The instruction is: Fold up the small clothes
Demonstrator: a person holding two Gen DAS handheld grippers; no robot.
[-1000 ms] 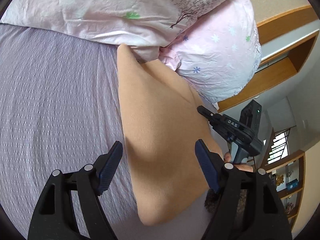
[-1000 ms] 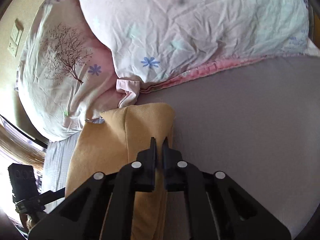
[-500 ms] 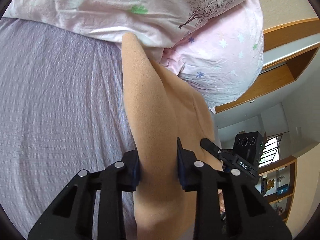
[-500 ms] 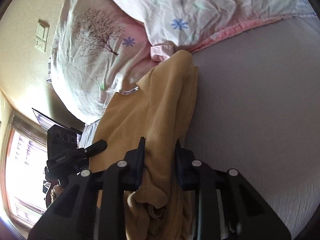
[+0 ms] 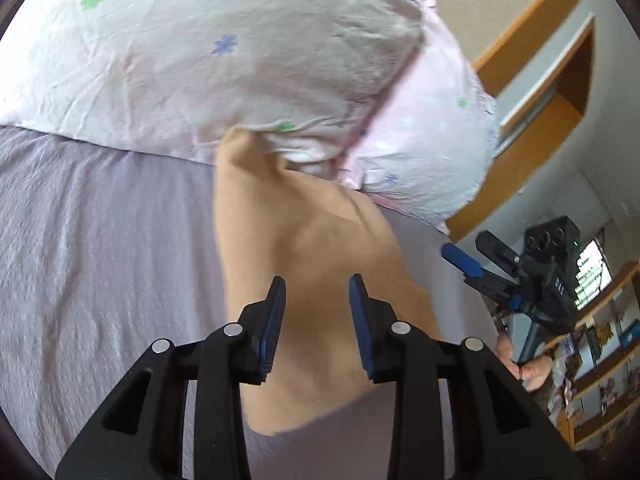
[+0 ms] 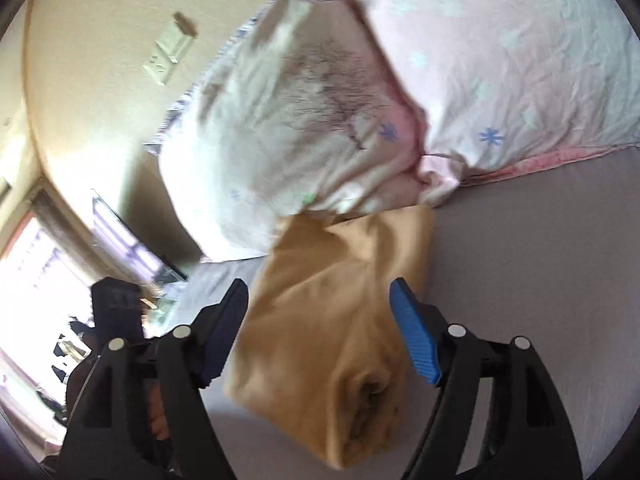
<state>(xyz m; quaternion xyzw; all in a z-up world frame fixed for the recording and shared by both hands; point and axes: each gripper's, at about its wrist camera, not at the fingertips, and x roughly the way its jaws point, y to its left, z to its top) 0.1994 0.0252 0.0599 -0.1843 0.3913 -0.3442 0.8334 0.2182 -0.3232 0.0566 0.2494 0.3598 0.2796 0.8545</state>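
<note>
A tan folded garment [image 5: 304, 264] lies on the lilac bed sheet [image 5: 100, 248], its far end against the pillows. It also shows in the right wrist view [image 6: 340, 312], folded into a thick bundle. My left gripper [image 5: 318, 300] is open over the garment, jaws apart, nothing held. My right gripper [image 6: 320, 320] is wide open above the bundle and empty. The right gripper also shows at the right of the left wrist view [image 5: 500, 264], beyond the garment's edge.
Two pale pink flowered pillows [image 5: 240, 52] lie at the head of the bed, touching the garment. Wooden wall trim [image 5: 532, 128] and shelves [image 5: 600, 344] stand to the right. A wall switch [image 6: 170, 54] and a bright window [image 6: 36, 280] lie on the left.
Both grippers were shut on the tan garment half a second ago. Both have opened and let it go; it now rests on the sheet. The right gripper has pulled back.
</note>
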